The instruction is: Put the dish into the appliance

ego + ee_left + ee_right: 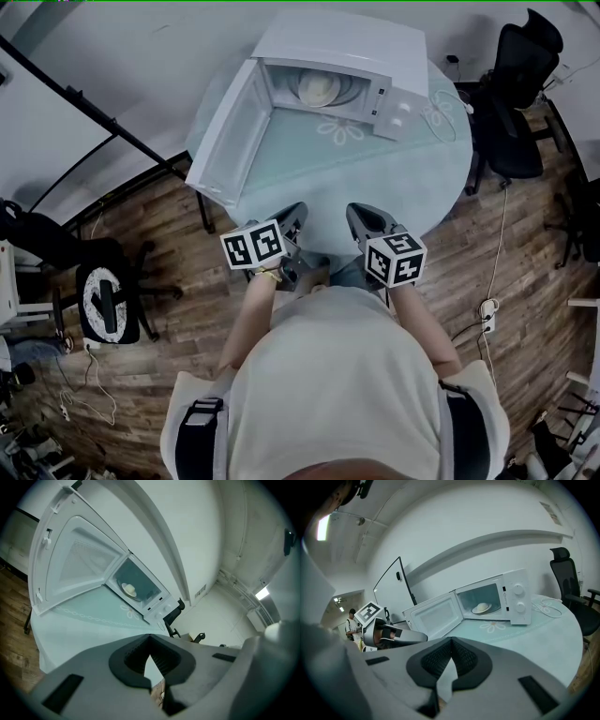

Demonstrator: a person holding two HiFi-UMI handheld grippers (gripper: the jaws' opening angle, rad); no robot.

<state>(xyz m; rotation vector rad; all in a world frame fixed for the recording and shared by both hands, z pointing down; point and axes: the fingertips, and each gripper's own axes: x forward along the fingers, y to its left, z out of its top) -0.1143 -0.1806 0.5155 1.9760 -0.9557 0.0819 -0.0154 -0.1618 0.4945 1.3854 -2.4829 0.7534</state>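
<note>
The white microwave point(349, 56) stands at the far side of the round pale-green table point(394, 169), its door point(230, 141) swung wide to the left. A cream dish point(323, 89) sits inside the cavity on the turntable. Both grippers hover at the table's near edge, close to the person's body and well short of the microwave. My left gripper point(295, 214) is shut with nothing in it, and so is my right gripper point(360, 214). The left gripper view shows the dish point(129, 590) in the open microwave point(140, 595). The right gripper view shows the same dish point(481, 607) and the left gripper point(393, 634).
Black office chairs point(516, 84) stand to the right behind the table, and another chair point(108, 300) is on the wooden floor at the left. A power strip with cables point(486, 317) lies on the floor at the right. A person point(350, 623) stands far off.
</note>
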